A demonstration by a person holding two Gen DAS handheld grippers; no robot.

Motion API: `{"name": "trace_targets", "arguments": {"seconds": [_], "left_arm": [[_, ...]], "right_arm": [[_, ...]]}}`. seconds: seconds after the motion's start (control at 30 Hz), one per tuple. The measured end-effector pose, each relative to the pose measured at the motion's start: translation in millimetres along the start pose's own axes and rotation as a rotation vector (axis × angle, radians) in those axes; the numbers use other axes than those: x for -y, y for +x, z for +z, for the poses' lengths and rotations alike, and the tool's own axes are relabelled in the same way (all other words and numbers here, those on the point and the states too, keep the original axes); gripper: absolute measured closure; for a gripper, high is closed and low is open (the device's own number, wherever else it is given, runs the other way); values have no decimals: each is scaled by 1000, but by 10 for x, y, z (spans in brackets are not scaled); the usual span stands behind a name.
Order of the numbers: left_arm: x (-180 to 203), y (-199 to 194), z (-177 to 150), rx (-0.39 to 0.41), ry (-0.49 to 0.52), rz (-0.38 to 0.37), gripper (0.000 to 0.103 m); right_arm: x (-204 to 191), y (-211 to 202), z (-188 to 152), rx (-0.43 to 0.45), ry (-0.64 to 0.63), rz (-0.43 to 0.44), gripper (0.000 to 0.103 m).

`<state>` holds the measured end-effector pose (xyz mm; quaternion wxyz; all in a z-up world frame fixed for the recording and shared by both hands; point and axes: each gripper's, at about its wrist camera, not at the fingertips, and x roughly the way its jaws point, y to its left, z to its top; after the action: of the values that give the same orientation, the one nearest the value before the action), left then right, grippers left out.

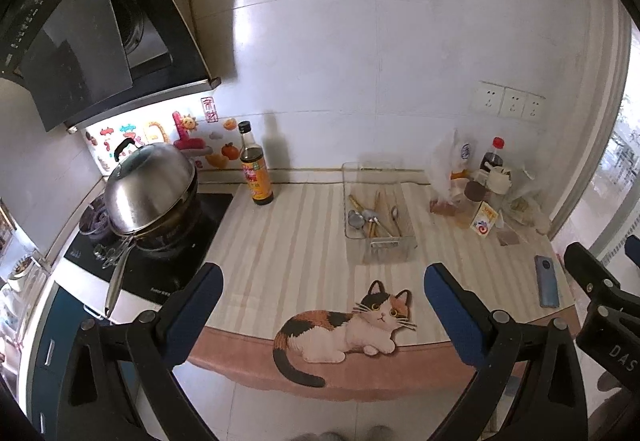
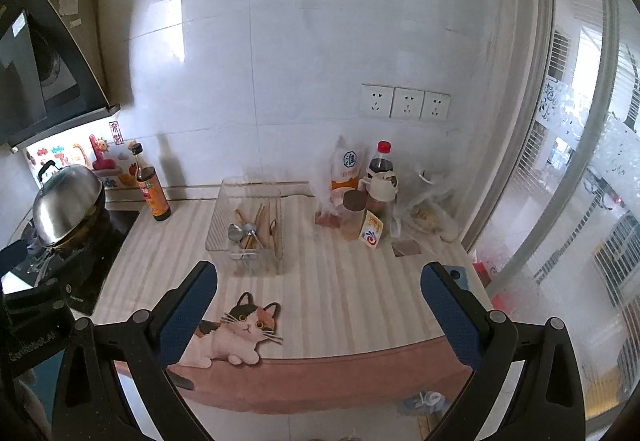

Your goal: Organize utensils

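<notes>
While both grippers hover above the front edge of the striped counter mat (image 1: 288, 241), neither holds anything. At the mat's left edge stands a lidded steel pot (image 1: 150, 193) on the black cooktop (image 1: 160, 265); a dark sauce bottle (image 1: 256, 165) stands near the back edge. The left gripper (image 1: 320, 305) has its blue pads spread wide. A clear rectangular tray (image 1: 378, 209), near the back edge at centre, holds the utensils (image 1: 374, 215): metal spoons and wooden-handled pieces, crossed and loosely piled. The right gripper (image 2: 318, 305) is likewise spread wide. Bottles and bags (image 2: 372, 193) crowd the back right corner.
</notes>
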<state>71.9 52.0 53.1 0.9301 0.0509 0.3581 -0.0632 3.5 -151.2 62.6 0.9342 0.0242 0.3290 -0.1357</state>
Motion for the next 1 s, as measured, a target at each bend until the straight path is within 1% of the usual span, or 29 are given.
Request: {"name": "trace_targets", "arguments": {"seconds": [0.07,0.13,0.33,0.47,0.57,0.67,1.0], "left_arm": [[21,-2,14,-12,-4,-1,0],[45,-14,37,-7,-1,2,0],[50,-21,56,-7,-22,19,0],[46,9,51,-5,-11,43,0],[24,36,46,-16,-25,35,0],[19,44,49,-15,-20,43,0],[34,51,71,-11,-22,34,0]], "right_arm": [[11,32,30,-20,-6,2,0],[15,55,57,-31,-10,12,0],[51,103,119,-27,-12,5,0],[40,135,129,-26,-21,10,0],[25,158,133,-32,-27,9,0],[-2,163,140,-34,-28,6,0],[-27,207,137,-46,-30,19,0]]}}
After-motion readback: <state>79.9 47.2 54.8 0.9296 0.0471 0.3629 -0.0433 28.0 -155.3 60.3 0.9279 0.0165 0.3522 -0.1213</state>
